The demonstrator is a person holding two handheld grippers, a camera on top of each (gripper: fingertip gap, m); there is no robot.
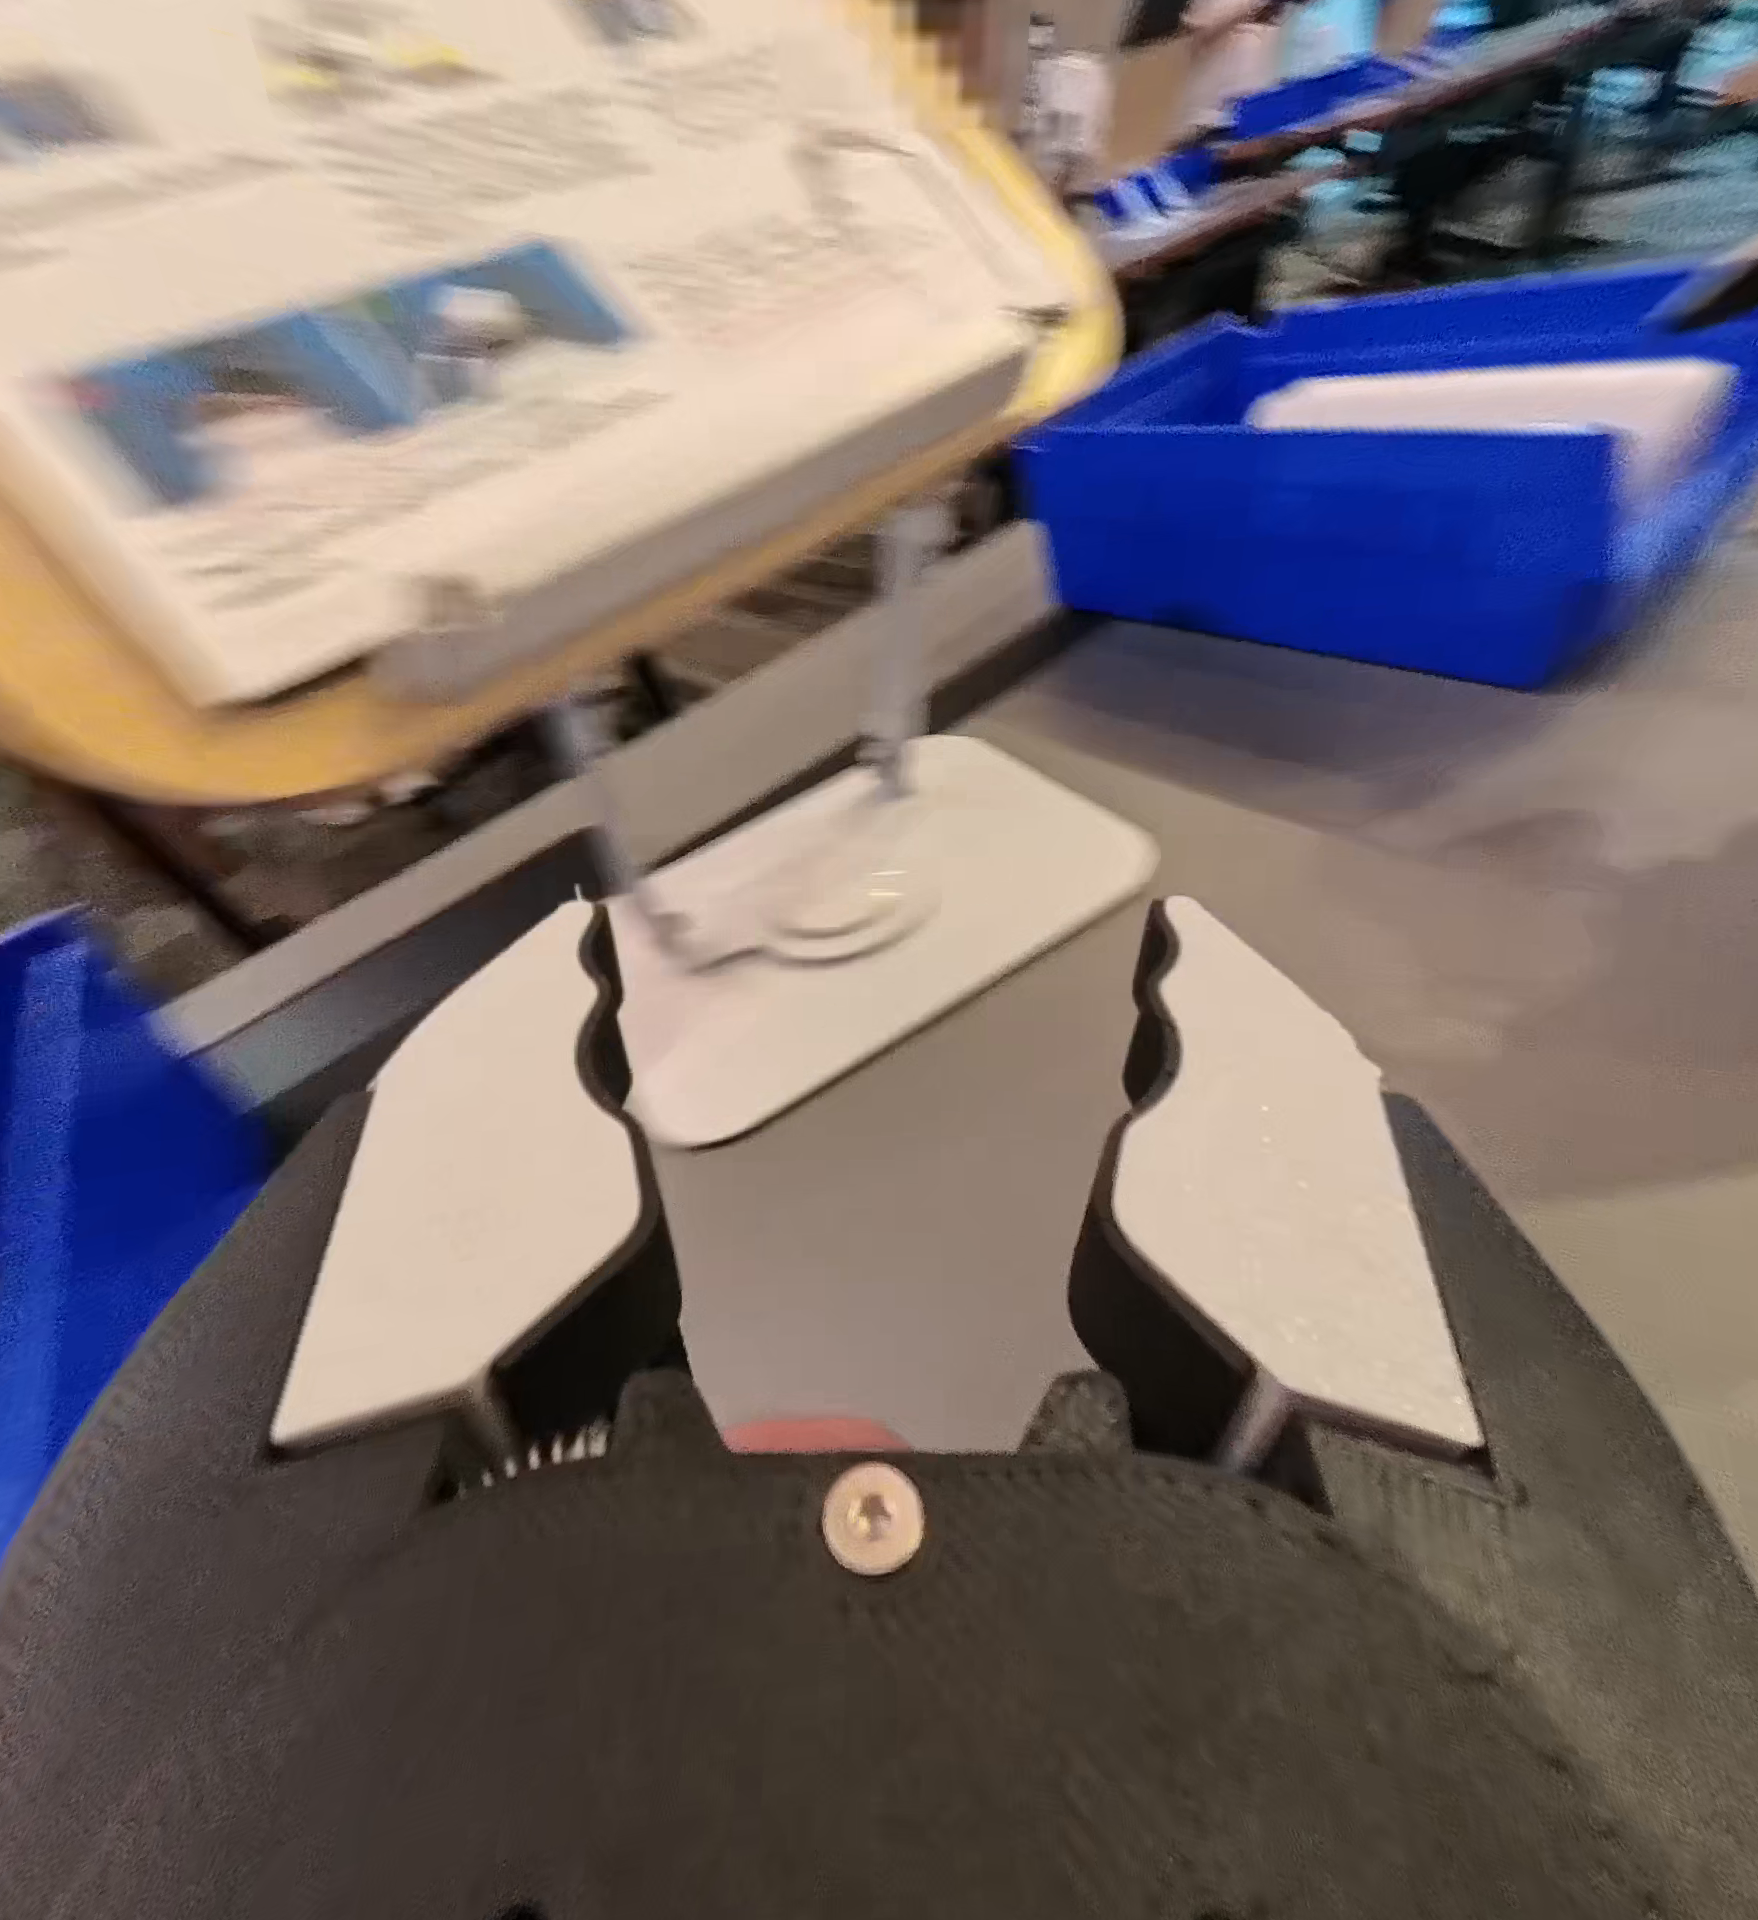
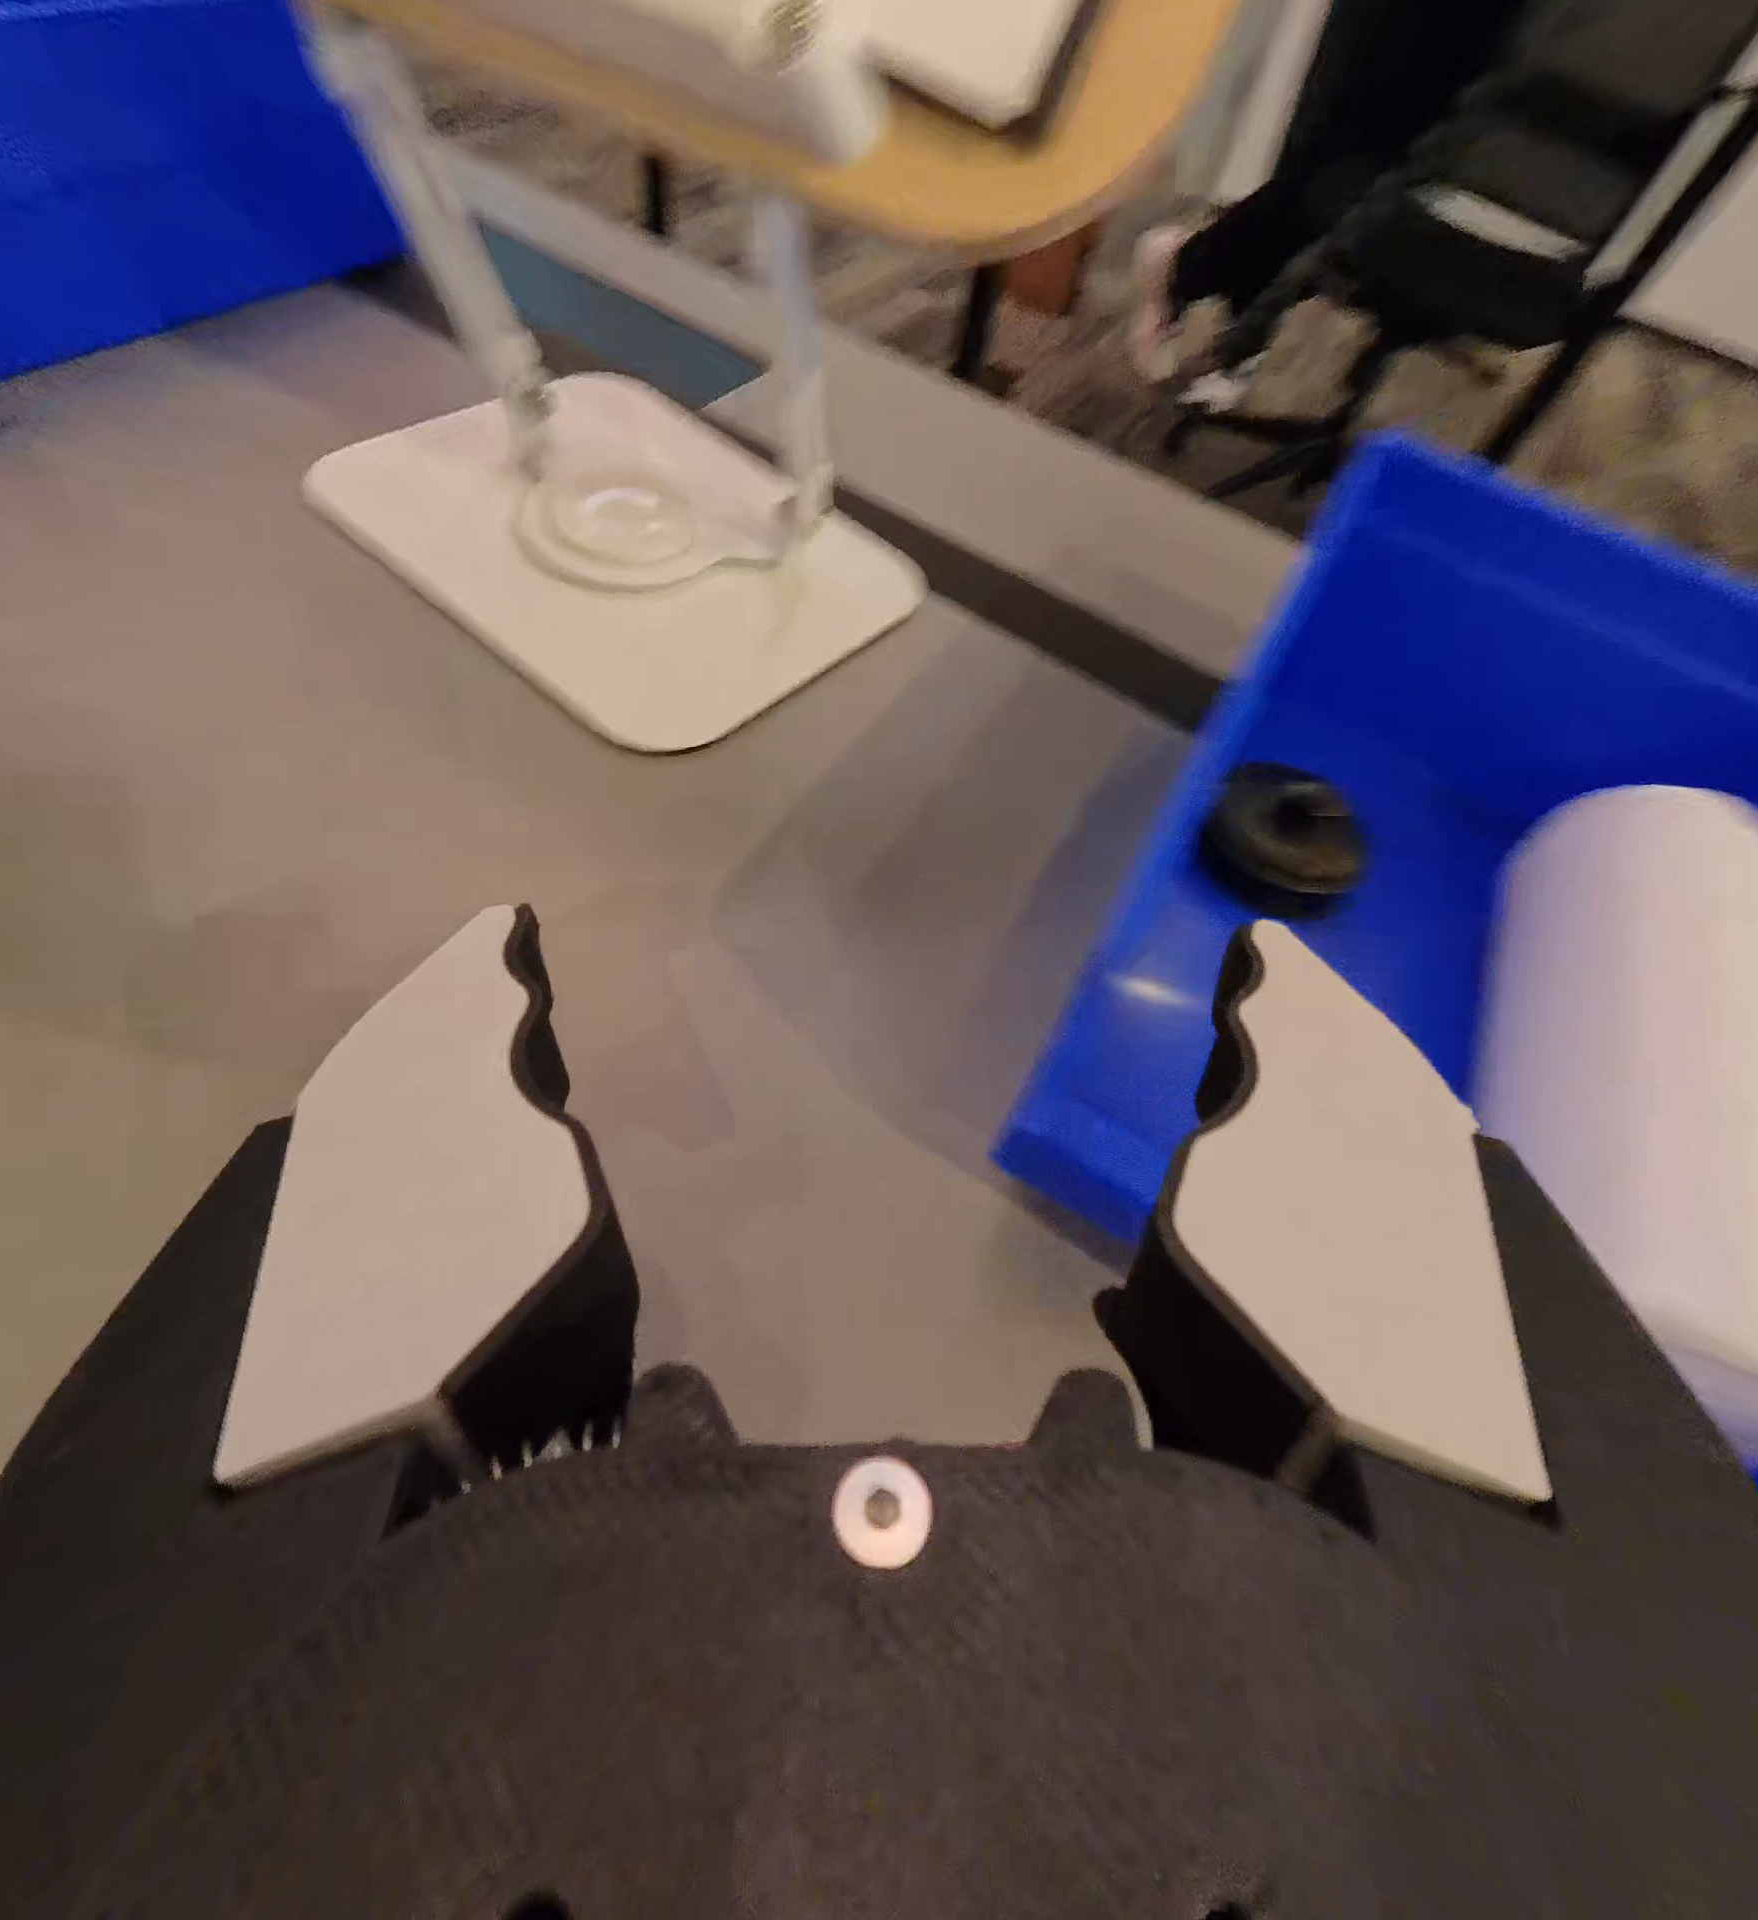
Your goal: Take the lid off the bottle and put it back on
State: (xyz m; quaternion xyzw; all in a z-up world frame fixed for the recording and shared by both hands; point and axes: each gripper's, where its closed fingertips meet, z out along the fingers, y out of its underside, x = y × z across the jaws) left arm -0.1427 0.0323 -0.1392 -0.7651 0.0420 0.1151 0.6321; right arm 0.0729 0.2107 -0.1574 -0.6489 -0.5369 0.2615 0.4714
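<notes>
- The left tongs (image 1: pixel 875 914) stand open at the centre of the left wrist view, jaws spread with nothing between them, over the grey desk (image 1: pixel 1374 935).
- Just beyond their tips sits the white stand base (image 1: pixel 1010 894), with thin legs rising to a blurred printed sheet (image 1: pixel 387 343) across the upper left.
- A blue bin (image 1: pixel 1322 540) sits at the right of that view, holding a white object too blurred to name; another blue bin (image 1: pixel 44 1122) shows at the left edge.
- The right tongs (image 2: pixel 885 920) are open wide and empty in the right wrist view.
- At the right edge there, a white bottle (image 2: pixel 1644 1039) lies on its side in the blue bin (image 2: pixel 1477 644), with a dark round lid (image 2: pixel 1285 836) just beside it toward the frame's middle.
- Whether the lid is on the bottle, I cannot tell.
- The stand base (image 2: pixel 626 582) sits in the upper middle.
</notes>
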